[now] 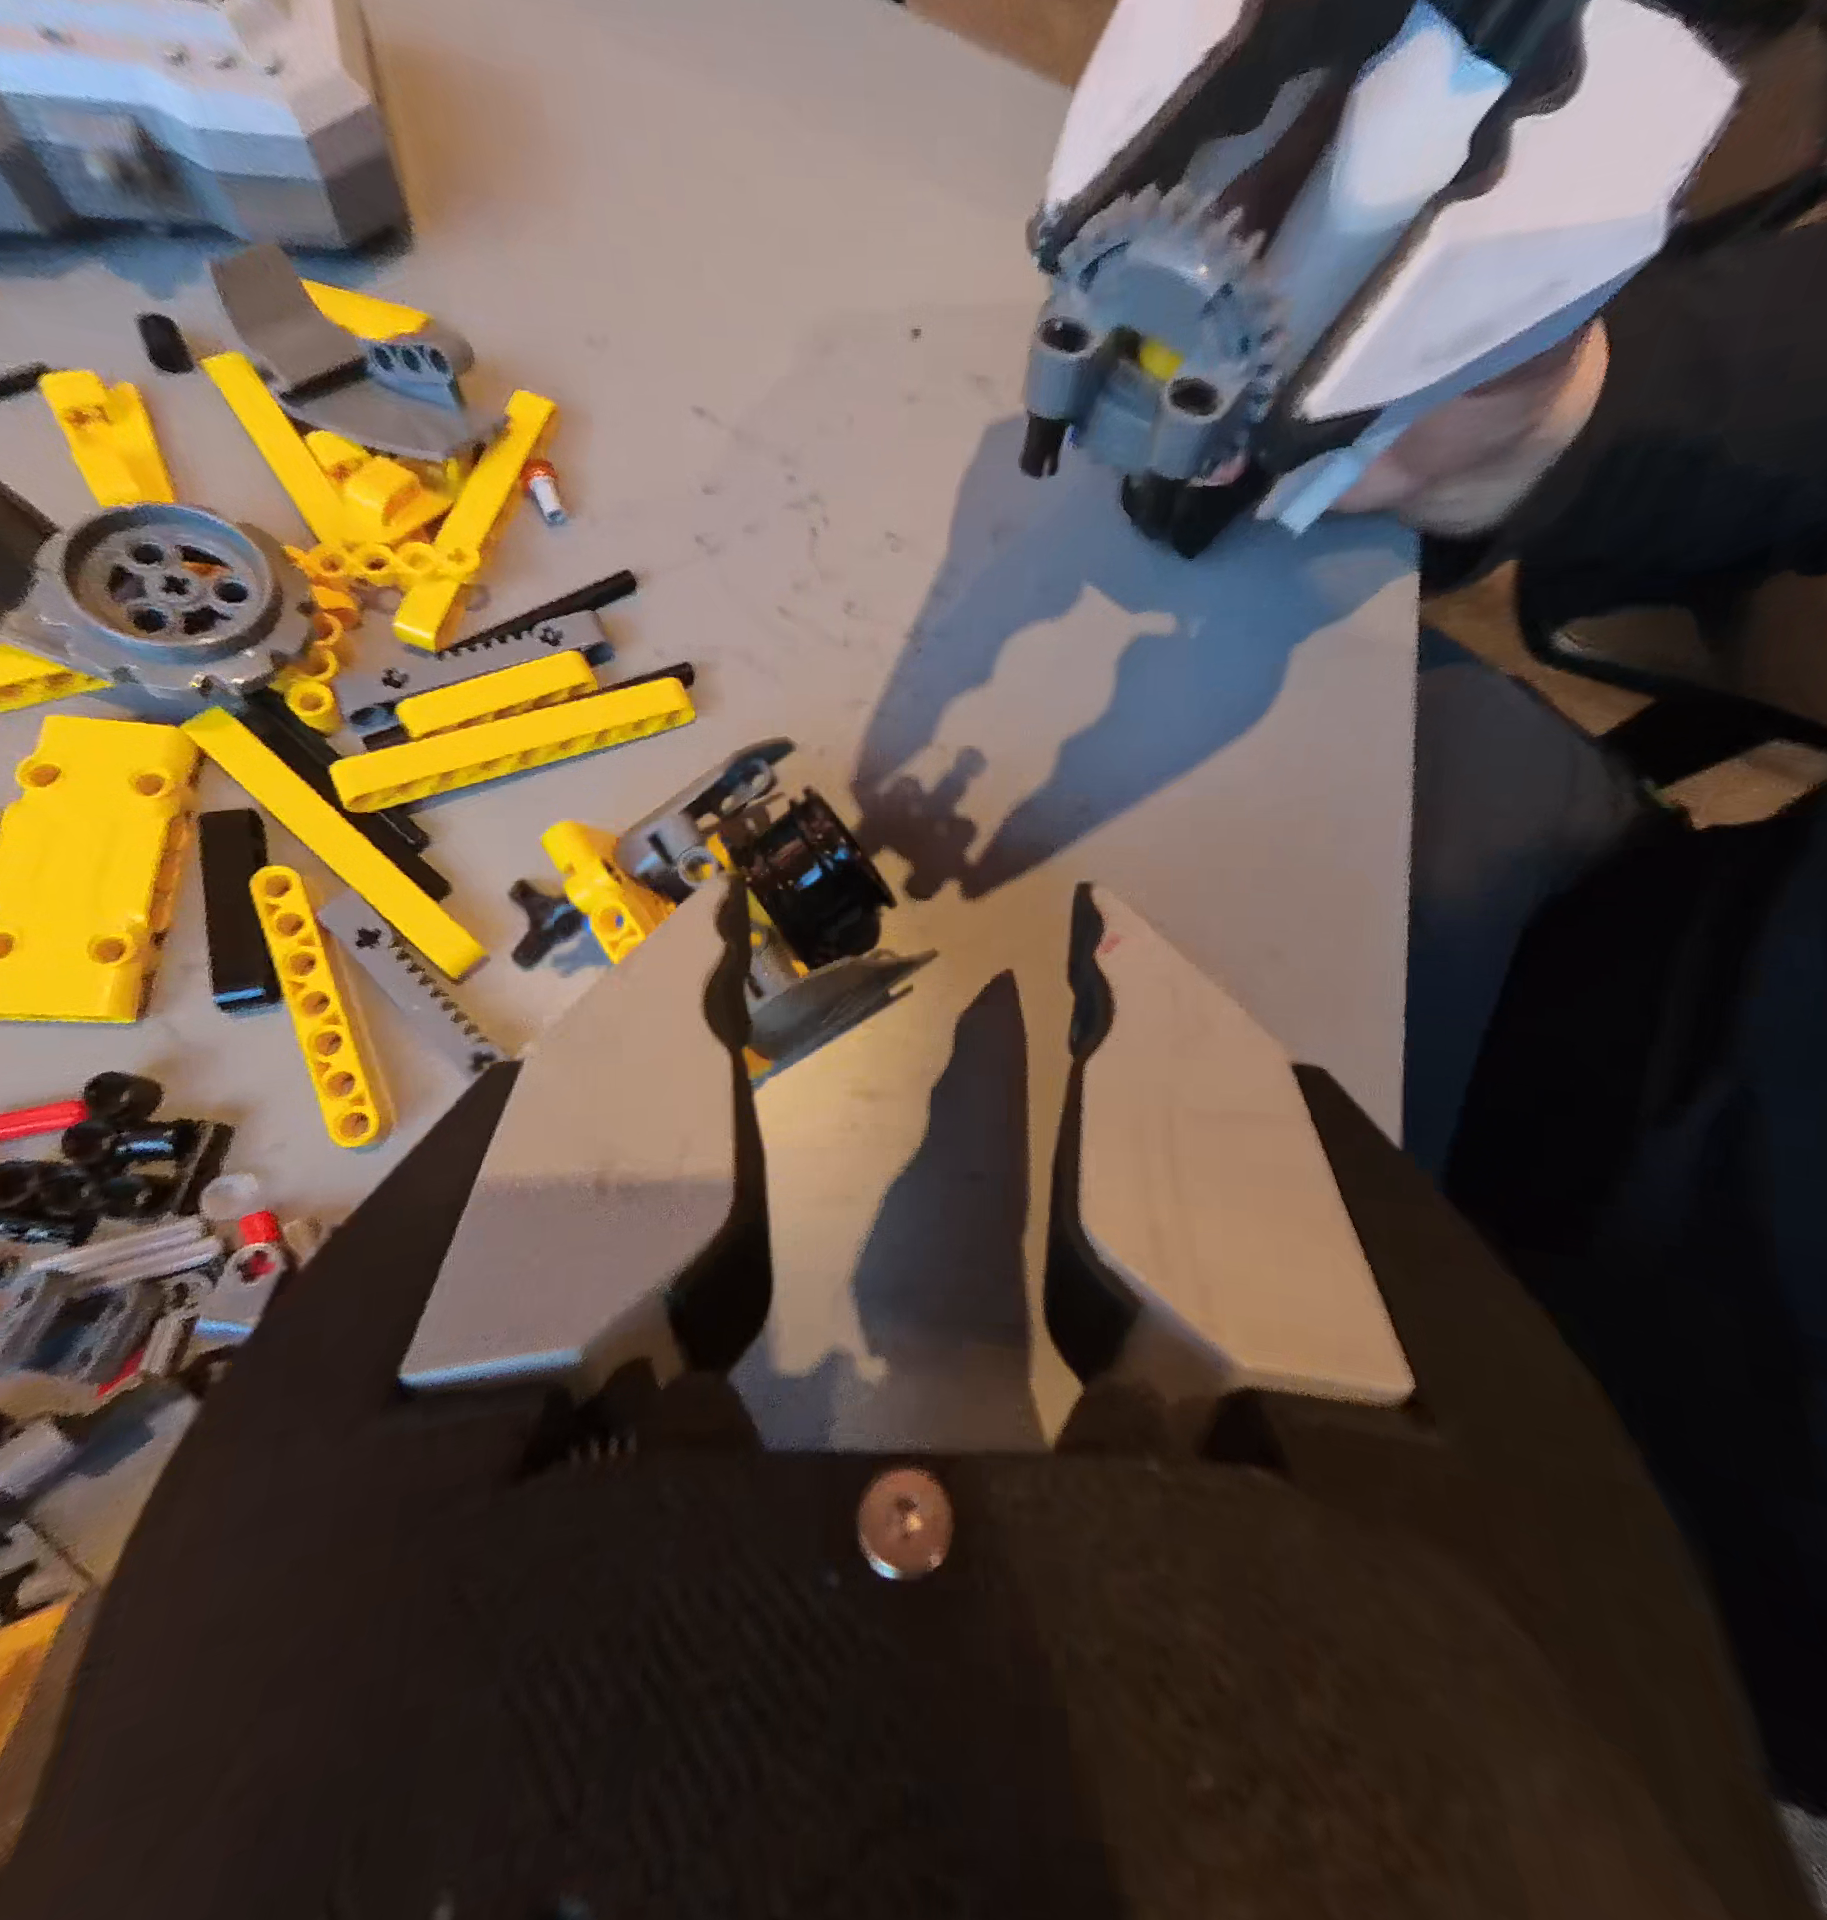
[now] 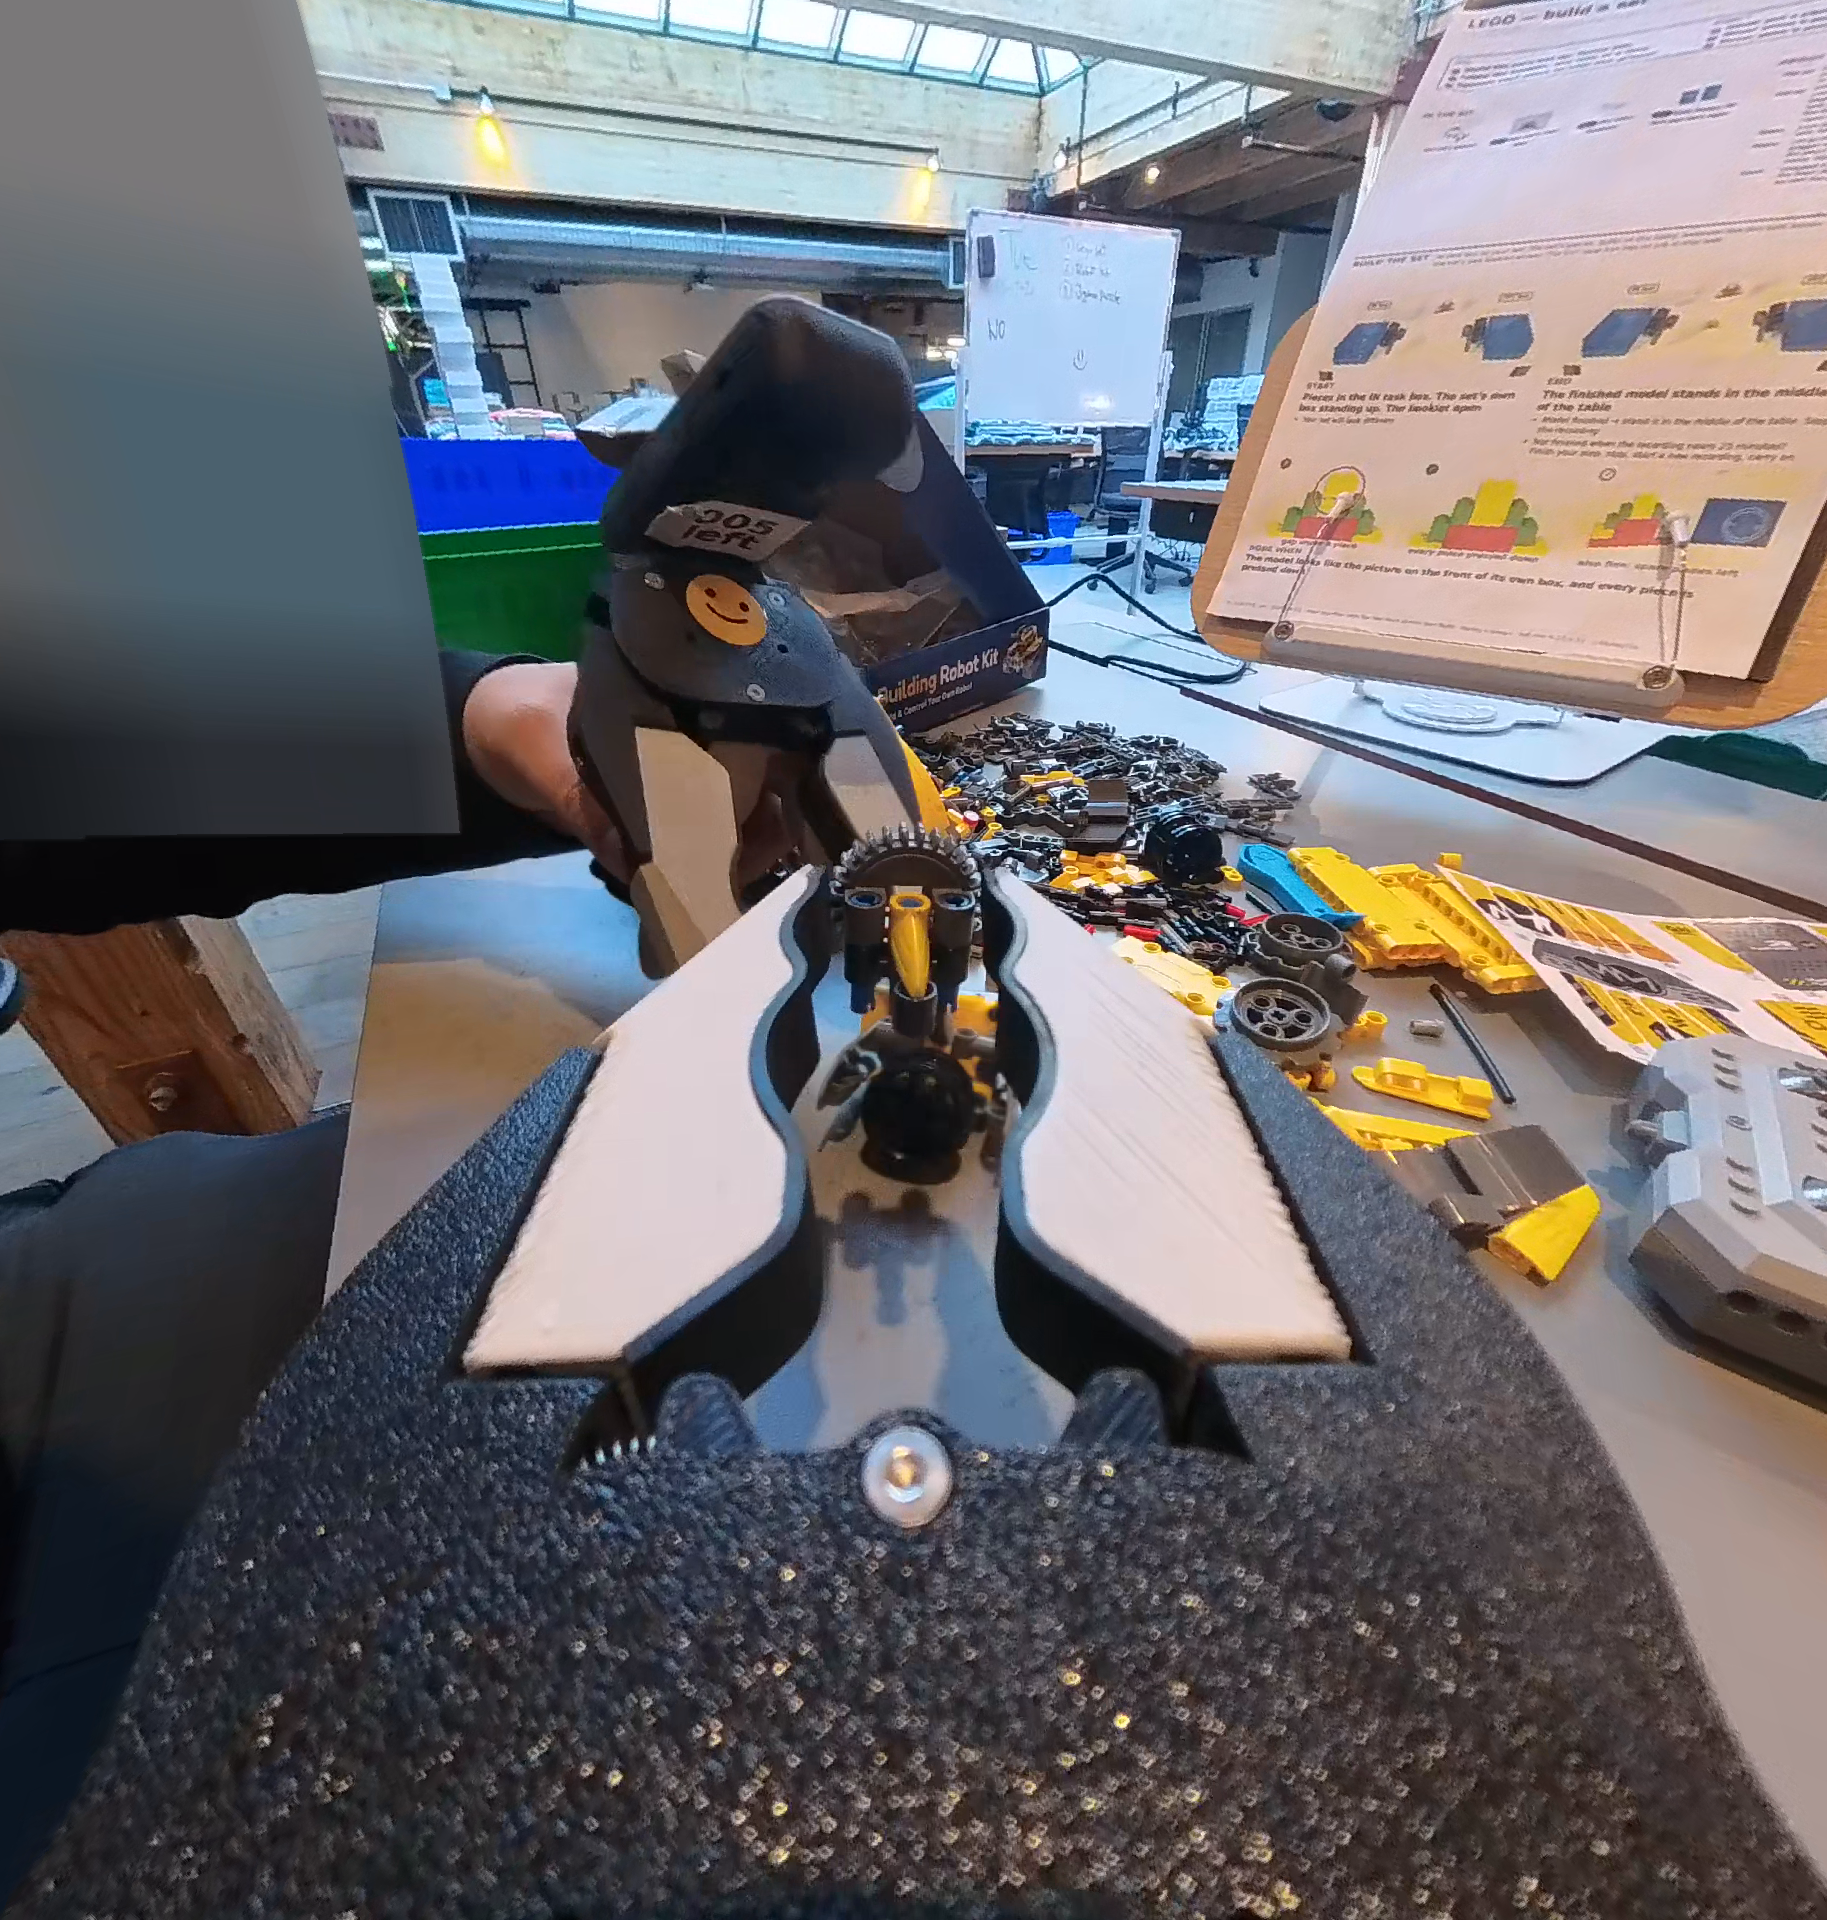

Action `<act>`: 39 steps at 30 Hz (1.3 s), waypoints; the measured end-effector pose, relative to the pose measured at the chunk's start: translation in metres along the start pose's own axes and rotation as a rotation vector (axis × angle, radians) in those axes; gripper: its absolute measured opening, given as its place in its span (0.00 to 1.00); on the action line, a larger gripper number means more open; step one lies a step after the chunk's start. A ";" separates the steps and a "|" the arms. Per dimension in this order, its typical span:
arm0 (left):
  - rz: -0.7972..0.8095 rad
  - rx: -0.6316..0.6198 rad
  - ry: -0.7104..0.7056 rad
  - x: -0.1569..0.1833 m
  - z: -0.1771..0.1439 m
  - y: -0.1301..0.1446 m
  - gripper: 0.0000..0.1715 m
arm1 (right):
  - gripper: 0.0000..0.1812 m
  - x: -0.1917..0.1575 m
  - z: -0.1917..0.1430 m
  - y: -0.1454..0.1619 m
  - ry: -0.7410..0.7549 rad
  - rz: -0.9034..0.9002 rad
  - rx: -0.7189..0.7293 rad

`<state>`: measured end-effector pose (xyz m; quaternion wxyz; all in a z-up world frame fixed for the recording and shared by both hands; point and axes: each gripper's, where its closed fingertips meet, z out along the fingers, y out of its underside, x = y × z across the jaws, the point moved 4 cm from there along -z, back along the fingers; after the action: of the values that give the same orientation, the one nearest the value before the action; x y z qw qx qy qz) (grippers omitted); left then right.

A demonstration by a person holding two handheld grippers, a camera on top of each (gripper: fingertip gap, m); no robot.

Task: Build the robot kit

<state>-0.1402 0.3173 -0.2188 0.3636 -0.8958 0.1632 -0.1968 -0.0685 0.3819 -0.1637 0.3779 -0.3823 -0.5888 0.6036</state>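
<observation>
My right gripper [image 2: 904, 883] is shut on a small gear assembly [image 2: 904, 914] made of a grey toothed gear, grey connectors and a yellow pin. It holds the assembly above the table and also shows in the left wrist view [image 1: 1179, 343] at the top right, with the assembly [image 1: 1127, 416] pointing down. My left gripper [image 1: 904, 914] is open and empty, low over the table. Its left finger [image 1: 628, 1091] overlaps a small sub-assembly [image 1: 784, 862] with a black wheel hub and yellow and grey parts, lying on the table. That sub-assembly also shows below the gear assembly [image 2: 904, 1112].
Loose yellow beams, a grey toothed wheel [image 1: 161, 592] and small black and red pins lie to the left. A grey hub block [image 2: 1761, 1195], a sticker sheet [image 2: 1667, 966], an instruction board on a stand [image 2: 1563, 364] and a blue kit box [image 2: 950, 665] are on the table. The table edge [image 1: 1408, 831] is to the right. The left gripper's tips are roughly 9 cm from the right gripper's. The grey toothed wheel [image 1: 161, 592] lies around 12 cm away from my left fingertips. Seen from the right wrist view [image 2: 1279, 1017] as well.
</observation>
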 end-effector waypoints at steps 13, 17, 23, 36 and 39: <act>-0.117 0.106 -0.276 -0.011 -0.023 -0.005 0.47 | 0.16 0.000 -0.001 -0.001 -0.004 0.006 0.011; -0.145 -0.014 -0.405 -0.020 -0.020 0.024 0.31 | 0.16 0.000 0.000 -0.001 -0.013 0.021 0.009; -0.183 0.048 -0.340 -0.019 -0.010 0.027 0.12 | 0.16 0.001 0.002 0.001 -0.035 0.085 -0.004; -0.112 0.079 -0.168 0.035 -0.012 0.042 0.03 | 0.15 -0.017 0.006 0.008 -0.136 0.411 -0.132; -0.094 0.107 -0.109 0.047 -0.017 0.043 0.03 | 0.16 -0.036 0.012 0.013 -0.107 0.370 -0.209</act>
<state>-0.1134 0.2571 -0.2277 0.4095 -0.8912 0.0903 -0.1732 -0.0646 0.3436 -0.1756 0.1872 -0.4884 -0.5873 0.6176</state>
